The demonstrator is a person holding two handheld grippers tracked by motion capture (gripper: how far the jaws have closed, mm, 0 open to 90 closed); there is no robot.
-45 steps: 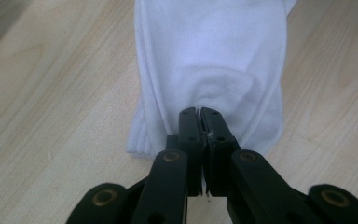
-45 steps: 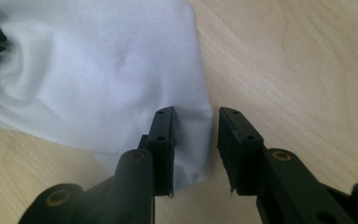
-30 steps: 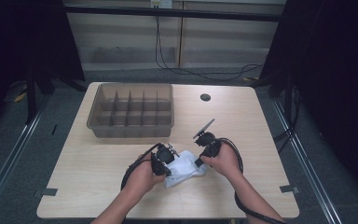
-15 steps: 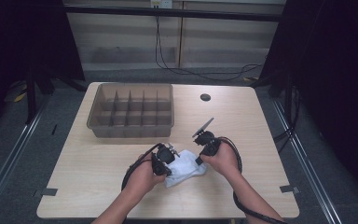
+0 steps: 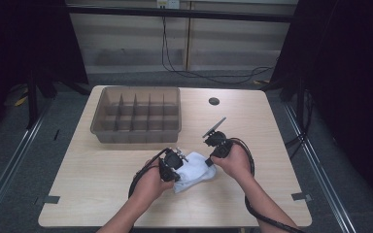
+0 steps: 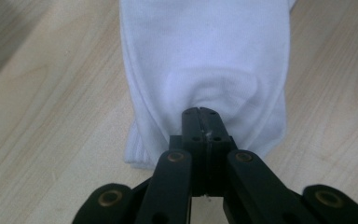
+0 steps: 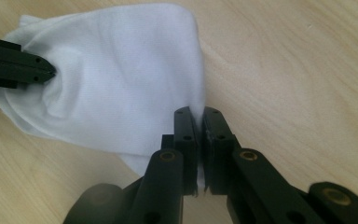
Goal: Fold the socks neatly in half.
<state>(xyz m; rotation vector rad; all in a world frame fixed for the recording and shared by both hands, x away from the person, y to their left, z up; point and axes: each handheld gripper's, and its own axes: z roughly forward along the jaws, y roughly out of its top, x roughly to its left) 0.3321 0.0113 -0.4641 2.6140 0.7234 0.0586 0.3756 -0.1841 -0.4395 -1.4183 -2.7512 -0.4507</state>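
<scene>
While two claws pinch it, one white sock [image 5: 194,172] lies flat.

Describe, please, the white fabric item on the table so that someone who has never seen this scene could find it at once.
On the light wooden table, look at the near half, in front of the brown plastic divided bin. There lies a white knitted sock, pinched between the left gripper and the right gripper. It is the one soft, white thing there; the small round black disc lies far off.

free: light wooden table [image 5: 272,145] right and near edges | obstacle: brown plastic divided bin [image 5: 137,115] at far-left
</scene>
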